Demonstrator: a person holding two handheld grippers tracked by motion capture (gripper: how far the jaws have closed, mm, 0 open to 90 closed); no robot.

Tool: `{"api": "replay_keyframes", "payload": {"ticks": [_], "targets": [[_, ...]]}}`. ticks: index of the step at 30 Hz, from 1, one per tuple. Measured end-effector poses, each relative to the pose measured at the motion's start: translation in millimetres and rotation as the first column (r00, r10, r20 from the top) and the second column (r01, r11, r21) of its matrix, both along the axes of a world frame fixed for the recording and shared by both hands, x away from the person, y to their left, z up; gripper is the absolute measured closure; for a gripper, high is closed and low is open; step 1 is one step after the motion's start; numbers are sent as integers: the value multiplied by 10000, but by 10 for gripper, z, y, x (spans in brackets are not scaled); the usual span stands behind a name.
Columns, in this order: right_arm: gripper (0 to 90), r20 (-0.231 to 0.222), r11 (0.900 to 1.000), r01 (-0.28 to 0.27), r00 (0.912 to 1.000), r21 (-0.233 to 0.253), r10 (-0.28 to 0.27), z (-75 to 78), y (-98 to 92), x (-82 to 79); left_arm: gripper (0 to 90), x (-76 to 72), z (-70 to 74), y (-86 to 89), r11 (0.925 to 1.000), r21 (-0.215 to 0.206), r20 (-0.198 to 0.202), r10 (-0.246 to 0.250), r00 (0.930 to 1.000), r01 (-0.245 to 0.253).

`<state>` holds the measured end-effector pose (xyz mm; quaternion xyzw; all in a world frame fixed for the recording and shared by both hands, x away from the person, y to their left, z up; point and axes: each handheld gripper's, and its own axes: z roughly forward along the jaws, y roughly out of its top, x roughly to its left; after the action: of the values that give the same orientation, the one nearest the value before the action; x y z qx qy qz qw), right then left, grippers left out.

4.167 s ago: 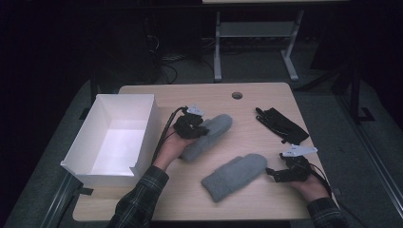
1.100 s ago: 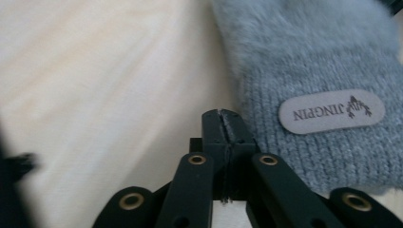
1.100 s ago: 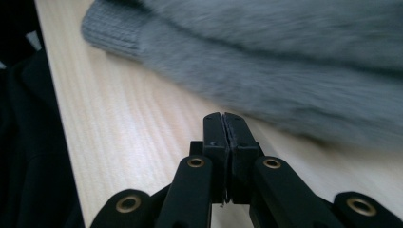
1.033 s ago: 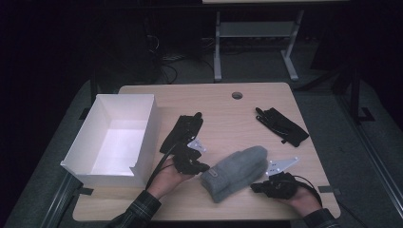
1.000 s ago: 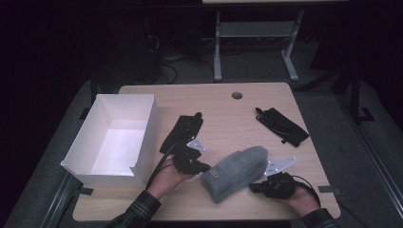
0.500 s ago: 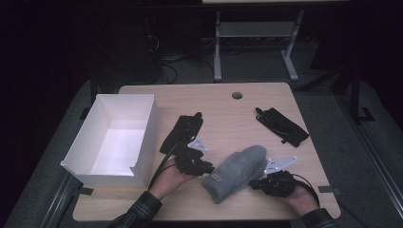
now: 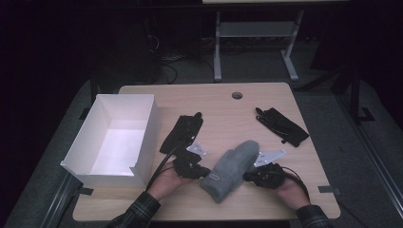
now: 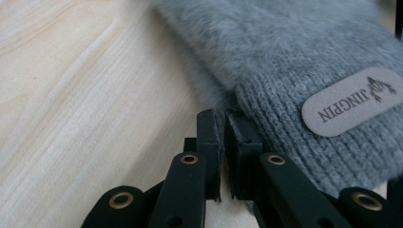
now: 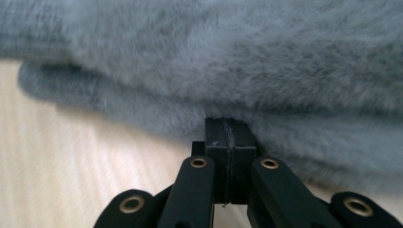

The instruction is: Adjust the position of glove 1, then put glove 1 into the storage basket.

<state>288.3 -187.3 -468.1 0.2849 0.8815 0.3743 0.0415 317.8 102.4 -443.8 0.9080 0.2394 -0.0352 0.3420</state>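
A grey fuzzy mitten [image 7: 231,167] lies slanted near the table's front edge, and a second grey layer peeks out beneath it in the right gripper view. My left gripper [image 7: 203,172] is at its cuff side, jaws almost together on a thin fold of the knit cuff [image 8: 222,121], beside the "JINGPIN" label [image 8: 351,100]. On the opposite side my right gripper [image 7: 249,176] has its jaws pressed together, their tips buried in the fuzzy edge of the mitten [image 9: 237,61]. A hand holds each gripper.
A white open box [image 7: 142,137] stands at the left of the table. One black glove [image 7: 182,133] lies just behind my left gripper, another black glove [image 7: 281,126] at the back right. A round cable hole [image 7: 236,95] sits near the far edge.
About four seconds ago two grey mittens lay apart; they are now one pile. In the last second both grippers closed in on the pile's sides, and it shifted slightly.
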Motion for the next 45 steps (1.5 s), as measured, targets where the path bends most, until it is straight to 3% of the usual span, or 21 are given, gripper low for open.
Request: {"api": "replay_keyframes", "payload": {"ticks": [9,16,18,19,22,23,24,25,27,28,30,32,36,41,45], "targets": [[900,300,9999,-59,9995,-98,62,-11,195,200,834,-112,16,58,9999,-95,-26,139,9999,-139],[892,412,9999,-87,9991,-114,91,-11,245,247,798,-107,18,75,9995,45,8,315,9995,-315],[794,472,9999,53,9989,-155,-46,0,196,248,753,-55,44,145,9972,101,176,745,9971,-747],[794,472,9999,53,9989,-155,-46,0,196,248,736,-55,44,145,9972,101,176,745,9971,-747],[662,683,9989,452,9967,-159,-440,21,89,262,690,7,102,218,9911,-236,369,1317,9906,-1309],[575,787,9964,844,9934,-93,-834,35,23,262,597,32,128,241,9908,-299,486,1336,9898,-1323],[575,787,9964,844,9934,-93,-834,35,23,262,597,50,150,247,9876,-559,480,1494,9876,-1467],[485,923,9925,1206,9887,-194,-1183,35,-51,270,516,75,185,256,9849,-826,536,1568,9862,-1521],[464,927,9911,1313,9873,-209,-1288,32,-75,271,484,111,242,243,9799,-1298,526,1593,9858,-1514],[389,1031,9862,1618,9821,-338,-1576,25,-145,274,412,156,301,190,9745,-1685,597,1601,9853,-1481],[365,971,9838,1756,9804,-362,-1714,23,-182,276,378,187,330,141,9742,-1749,729,1572,9849,-1426],[272,919,9770,2103,9741,-339,-2065,10,-297,274,295,251,353,24,9755,-1776,858,1464,9855,-1295],[231,912,9738,2231,9716,-437,-2184,-21,-407,239,242,299,332,-116,9752,-1829,863,1421,9861,-1245],[208,843,9707,2322,9703,-627,-2266,-71,-536,206,188,347,260,-355,9826,-1475,941,1275,9874,-1128],[202,808,9698,2393,9686,-478,-2351,-79,-573,200,151,383,136,-518,9882,-986,822,1256,9887,-1173]]}}
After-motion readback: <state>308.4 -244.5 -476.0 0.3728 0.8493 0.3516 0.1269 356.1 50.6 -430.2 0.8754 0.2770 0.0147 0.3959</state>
